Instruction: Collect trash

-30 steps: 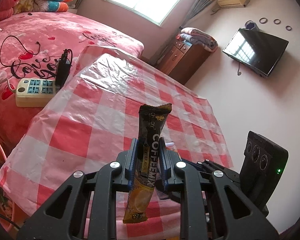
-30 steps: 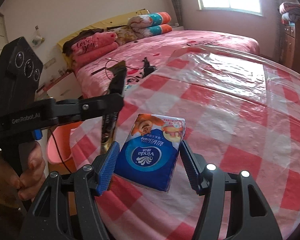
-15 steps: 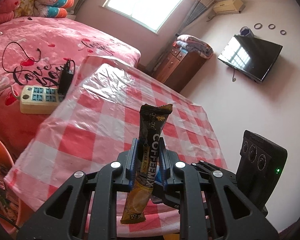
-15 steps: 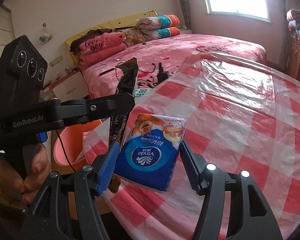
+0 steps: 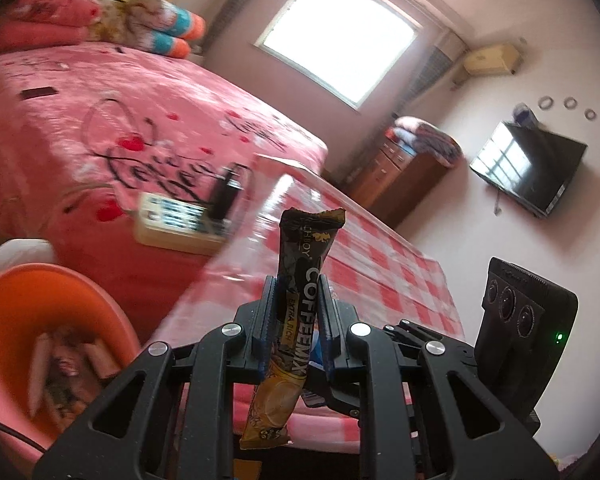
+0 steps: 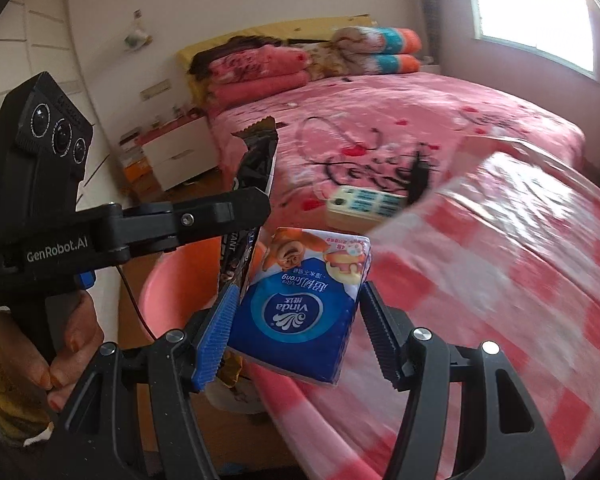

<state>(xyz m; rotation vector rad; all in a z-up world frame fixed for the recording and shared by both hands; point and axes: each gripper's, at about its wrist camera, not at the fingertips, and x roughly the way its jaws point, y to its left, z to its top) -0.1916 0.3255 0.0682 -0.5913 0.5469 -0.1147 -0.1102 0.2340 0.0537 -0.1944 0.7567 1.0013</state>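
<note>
My left gripper (image 5: 298, 312) is shut on a black and gold Coffeemix sachet (image 5: 296, 308) held upright in the air, past the left edge of the red-checked table (image 5: 380, 264). The sachet (image 6: 252, 192) and the left gripper also show in the right wrist view. My right gripper (image 6: 296, 320) is shut on a blue Vinda tissue pack (image 6: 300, 312), held near the table's corner. An orange-pink bin (image 5: 24, 320) with several wrappers inside stands on the floor, below and left of the left gripper. Its rim (image 6: 160, 284) shows behind the tissue pack.
A pink bed (image 5: 100, 128) lies beyond the table, with a white power strip (image 5: 176, 220) and a black plug on it. A wooden dresser (image 5: 404, 168) and a wall TV (image 5: 528, 168) stand at the far right. A white nightstand (image 6: 172, 156) is by the bed.
Both grippers have swung left off the table toward the bin, still holding their items. The bin has come into the left wrist view.
</note>
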